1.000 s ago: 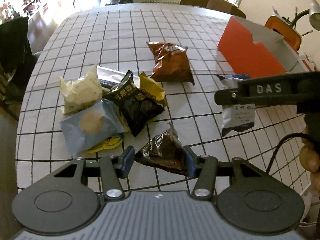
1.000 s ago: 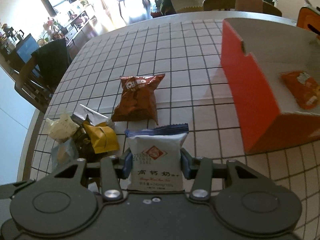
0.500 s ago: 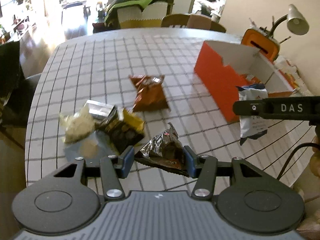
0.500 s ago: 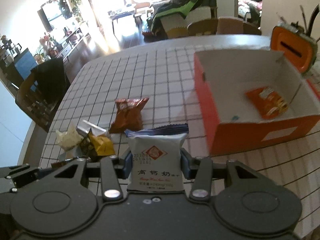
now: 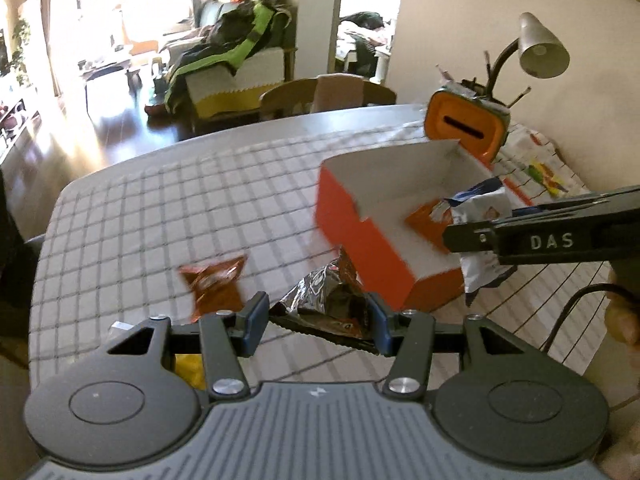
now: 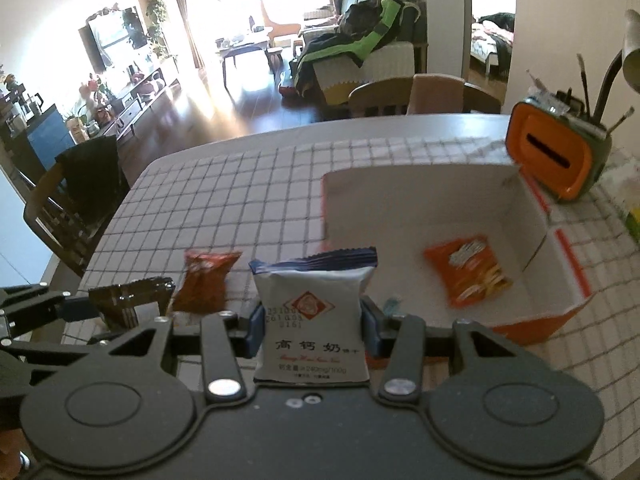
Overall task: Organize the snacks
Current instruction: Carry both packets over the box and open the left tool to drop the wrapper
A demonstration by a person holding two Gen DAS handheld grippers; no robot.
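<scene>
We count two snack packets in the air. The white pillow packet (image 6: 314, 322), matte with a blue crimped top edge, is pinched at its sides by our right gripper (image 6: 313, 330), at 6 o'clock in the right wrist view, in front of the box. The crumpled silver-and-brown foil packet (image 5: 328, 304), shiny and wrinkled, is pinched across its width by our left gripper (image 5: 318, 322), at 6 o'clock in the left wrist view.

One orange cardboard box (image 6: 560, 308) with white inner walls stands open at 3 o'clock, and one flat orange packet (image 6: 468, 270) lies on its floor. One red-brown packet (image 6: 206, 280) lies on the table (image 6: 240, 184), at 9 o'clock from the white one. The table has a cloth with a dark grid of squares.
</scene>
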